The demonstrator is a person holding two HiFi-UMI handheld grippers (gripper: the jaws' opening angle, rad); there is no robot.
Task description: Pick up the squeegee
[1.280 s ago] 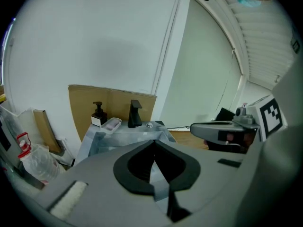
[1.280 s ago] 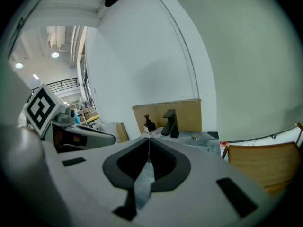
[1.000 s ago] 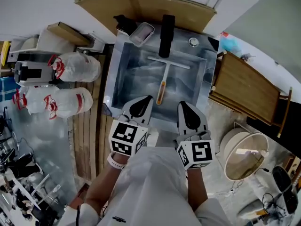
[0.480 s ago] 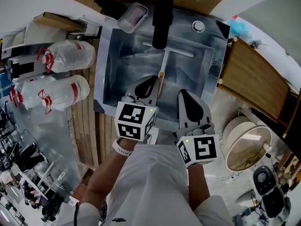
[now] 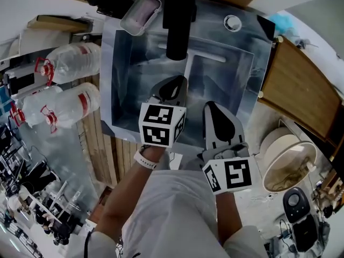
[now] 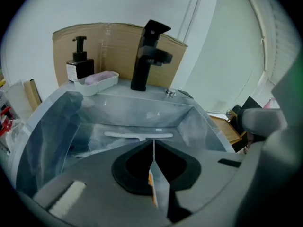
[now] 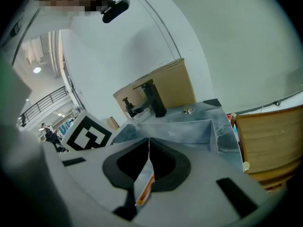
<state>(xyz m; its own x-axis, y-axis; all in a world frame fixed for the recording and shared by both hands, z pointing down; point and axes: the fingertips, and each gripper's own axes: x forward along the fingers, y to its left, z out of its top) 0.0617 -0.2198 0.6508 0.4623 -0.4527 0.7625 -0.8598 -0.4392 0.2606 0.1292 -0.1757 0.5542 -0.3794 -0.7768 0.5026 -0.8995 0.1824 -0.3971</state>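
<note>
The squeegee (image 5: 189, 63) lies on the bottom of the steel sink (image 5: 115, 79), its white blade across the far end and its handle running toward me. My left gripper (image 5: 176, 82) is shut and empty; it hangs over the basin and hides the orange grip end in the head view. In the left gripper view the blade (image 6: 139, 135) lies just beyond the closed tips (image 6: 154, 144). My right gripper (image 5: 213, 106) is also shut and empty, a little nearer the front rim. The orange handle (image 7: 145, 189) shows below its tips (image 7: 149, 141).
A black faucet (image 5: 179, 20) rises at the sink's back edge, with a soap dish (image 5: 141, 12) and a pump bottle (image 6: 79, 63) to its left. Large water bottles (image 5: 70, 63) lie left of the sink. A wooden panel (image 5: 301, 90) and a round bowl (image 5: 290, 163) are to the right.
Both grippers have sunk toward the sink. The left one has moved out over the basin and now covers the squeegee's orange grip end. Both stay shut.
</note>
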